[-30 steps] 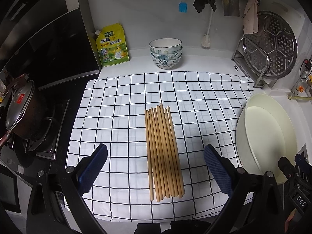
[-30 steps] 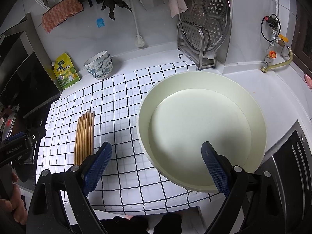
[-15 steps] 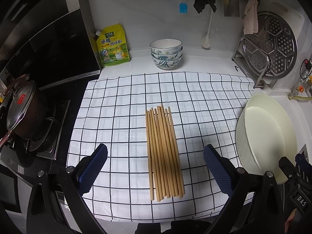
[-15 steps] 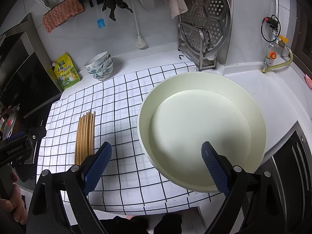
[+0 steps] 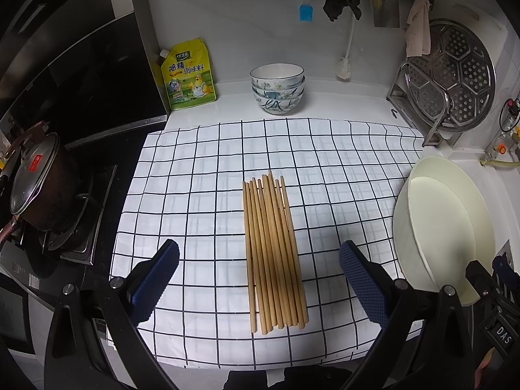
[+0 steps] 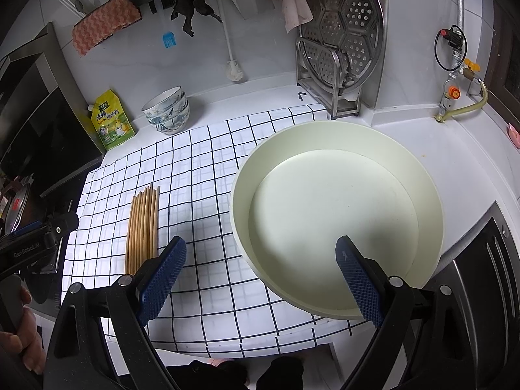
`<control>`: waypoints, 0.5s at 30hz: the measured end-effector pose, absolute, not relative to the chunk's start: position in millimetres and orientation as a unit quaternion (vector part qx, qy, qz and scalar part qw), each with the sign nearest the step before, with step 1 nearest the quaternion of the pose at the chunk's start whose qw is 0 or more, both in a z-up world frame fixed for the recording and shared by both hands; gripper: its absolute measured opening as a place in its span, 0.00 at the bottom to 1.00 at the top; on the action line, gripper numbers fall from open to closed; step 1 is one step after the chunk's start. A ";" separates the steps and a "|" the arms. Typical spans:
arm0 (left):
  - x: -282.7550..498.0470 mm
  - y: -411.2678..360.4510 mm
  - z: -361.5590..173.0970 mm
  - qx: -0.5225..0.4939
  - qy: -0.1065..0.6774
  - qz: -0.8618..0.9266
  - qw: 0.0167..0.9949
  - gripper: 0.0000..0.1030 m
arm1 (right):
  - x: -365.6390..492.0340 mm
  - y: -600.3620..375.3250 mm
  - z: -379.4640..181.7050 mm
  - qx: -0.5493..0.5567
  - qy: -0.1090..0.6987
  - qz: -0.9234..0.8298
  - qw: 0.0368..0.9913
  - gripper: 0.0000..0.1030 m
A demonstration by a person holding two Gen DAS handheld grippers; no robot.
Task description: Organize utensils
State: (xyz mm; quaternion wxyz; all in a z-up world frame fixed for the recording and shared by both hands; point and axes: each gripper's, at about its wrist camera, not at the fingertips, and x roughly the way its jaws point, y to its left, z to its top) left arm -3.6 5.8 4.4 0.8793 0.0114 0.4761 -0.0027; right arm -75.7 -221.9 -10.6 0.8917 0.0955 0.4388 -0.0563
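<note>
Chopsticks point(image 5: 274, 253): flat bundle on the checked cloth point(image 5: 201, 169), long axis running away from the camera, narrow tips toward the back wall.
Left tool point(image 5: 258, 279): spread wide, empty, above their near ends.
Right tool point(image 6: 260, 278): spread wide, empty, over the cream basin point(image 6: 432, 214).

A home kitchen

A lidded dark pot point(image 5: 39, 182) is sitting on a gas burner; stacked floral ceramic bowls point(image 5: 277, 88) are standing by a yellow seasoning pouch point(image 5: 188, 74); a perforated steel steamer tray point(image 6: 344, 29) is leaning in a rack.
</note>
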 end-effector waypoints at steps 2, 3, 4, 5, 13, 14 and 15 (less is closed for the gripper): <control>-4.7 5.0 4.4 0.011 0.475 -0.002 0.880 0.94 | -75.6 -221.6 -10.2 0.095 0.439 -0.056 0.892 0.86; -4.7 5.6 4.8 0.010 0.475 -0.002 0.880 0.94 | -75.7 -221.8 -10.2 0.095 0.438 -0.056 0.892 0.86; -5.1 5.5 5.1 0.010 0.474 -0.002 0.880 0.94 | -75.6 -221.9 -10.2 0.095 0.438 -0.056 0.892 0.86; -5.4 5.5 5.2 0.011 0.474 -0.002 0.881 0.94 | -75.9 -221.8 -10.2 0.095 0.438 -0.056 0.892 0.86; -6.6 8.8 5.8 0.007 0.472 -0.002 0.882 0.94 | -75.9 -217.4 -9.3 0.092 0.437 -0.053 0.893 0.86; -6.8 9.1 5.7 0.007 0.471 -0.001 0.882 0.94 | -75.5 -216.8 -9.3 0.092 0.437 -0.053 0.893 0.86; -6.9 10.0 5.5 0.006 0.472 -0.001 0.882 0.94 | -75.2 -216.0 -9.3 0.091 0.437 -0.052 0.893 0.86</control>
